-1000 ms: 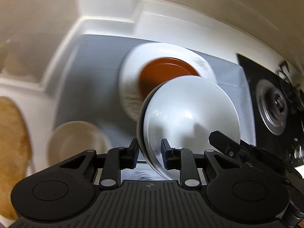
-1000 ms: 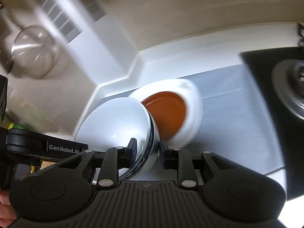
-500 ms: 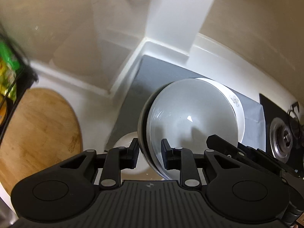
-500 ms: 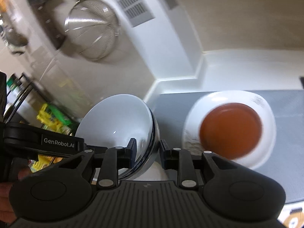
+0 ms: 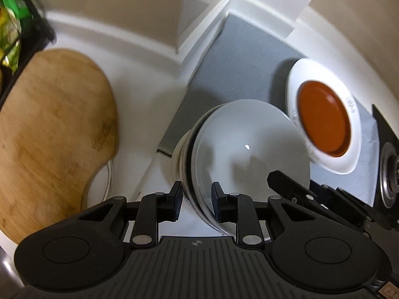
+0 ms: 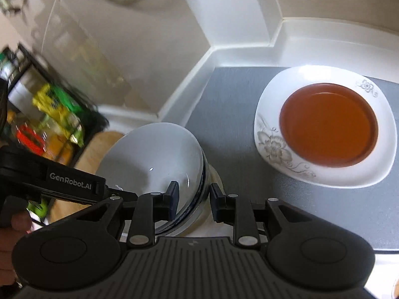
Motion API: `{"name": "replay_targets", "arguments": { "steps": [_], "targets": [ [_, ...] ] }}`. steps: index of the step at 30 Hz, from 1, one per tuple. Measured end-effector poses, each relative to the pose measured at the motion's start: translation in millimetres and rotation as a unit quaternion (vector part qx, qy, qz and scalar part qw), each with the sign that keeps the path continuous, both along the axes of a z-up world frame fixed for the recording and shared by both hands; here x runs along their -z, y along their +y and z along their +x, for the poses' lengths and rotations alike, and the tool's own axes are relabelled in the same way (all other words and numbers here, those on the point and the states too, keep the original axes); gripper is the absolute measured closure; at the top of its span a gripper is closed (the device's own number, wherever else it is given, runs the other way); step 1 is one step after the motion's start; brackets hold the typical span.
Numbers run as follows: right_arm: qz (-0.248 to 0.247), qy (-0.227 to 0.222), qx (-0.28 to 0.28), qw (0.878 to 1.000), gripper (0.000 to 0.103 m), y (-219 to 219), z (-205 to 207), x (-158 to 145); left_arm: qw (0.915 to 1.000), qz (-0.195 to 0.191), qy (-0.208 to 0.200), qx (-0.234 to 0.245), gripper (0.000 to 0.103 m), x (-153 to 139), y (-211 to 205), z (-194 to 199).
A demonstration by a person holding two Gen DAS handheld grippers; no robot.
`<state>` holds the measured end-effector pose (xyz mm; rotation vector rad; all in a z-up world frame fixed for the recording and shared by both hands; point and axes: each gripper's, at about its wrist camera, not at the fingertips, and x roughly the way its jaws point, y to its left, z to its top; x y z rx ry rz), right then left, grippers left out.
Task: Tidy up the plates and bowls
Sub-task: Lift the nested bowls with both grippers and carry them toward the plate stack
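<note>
Left tongs (image 5: 196, 200) and right tongs (image 6: 193, 199) each clamp opposite rims of the white bowl (image 5: 249, 154), held over a cream bowl (image 5: 177, 157) at the gray mat's (image 5: 239, 57) edge. Brown plate (image 6: 328, 124) sits on white plate (image 6: 349, 174) nearby.

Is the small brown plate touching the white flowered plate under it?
Touching. The right wrist view shows the small brown plate sitting inside the white flowered plate, its rim resting on the white surface with no gap; the left wrist view agrees.
</note>
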<state>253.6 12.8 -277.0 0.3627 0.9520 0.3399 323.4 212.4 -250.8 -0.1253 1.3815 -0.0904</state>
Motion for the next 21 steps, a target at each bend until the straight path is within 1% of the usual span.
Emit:
{"name": "replay_targets", "arguments": {
  "steps": [4,7,9,12,14,16,18,19,21],
  "targets": [
    [-0.01,0.003,-0.015,1.0,0.074,7,2,8,0.9999,-0.01,0.011,0.0,0.076,10,6,0],
    [-0.022,0.003,-0.031,0.999,0.072,8,0,13,0.9996,-0.024,0.016,-0.004,0.076,16,11,-2],
    [-0.008,0.001,-0.037,0.999,0.066,2,-1,12,0.9994,-0.03,0.012,-0.008,0.077,16,14,-2],
    [0.017,-0.006,-0.036,0.999,0.063,-9,-5,3,0.9991,-0.041,0.008,-0.01,0.076,12,18,-3],
    [0.028,-0.014,-0.025,0.999,0.061,-17,-7,-3,0.999,-0.043,-0.001,-0.007,0.077,7,20,-3],
    [0.035,-0.014,-0.021,0.999,0.061,-22,-7,-3,0.9989,-0.044,-0.016,-0.001,0.077,3,23,-3],
    [0.025,-0.001,-0.019,1.0,0.067,-23,-5,5,0.9989,-0.039,-0.024,0.011,0.077,4,21,-2],
    [0.035,0.002,-0.014,0.999,0.067,-25,-4,9,0.9988,-0.037,-0.027,0.016,0.077,7,22,-1],
    [0.07,0.015,0.003,0.997,0.066,-32,-4,15,0.9983,-0.051,-0.024,0.012,0.077,14,26,2]
  ]
}}
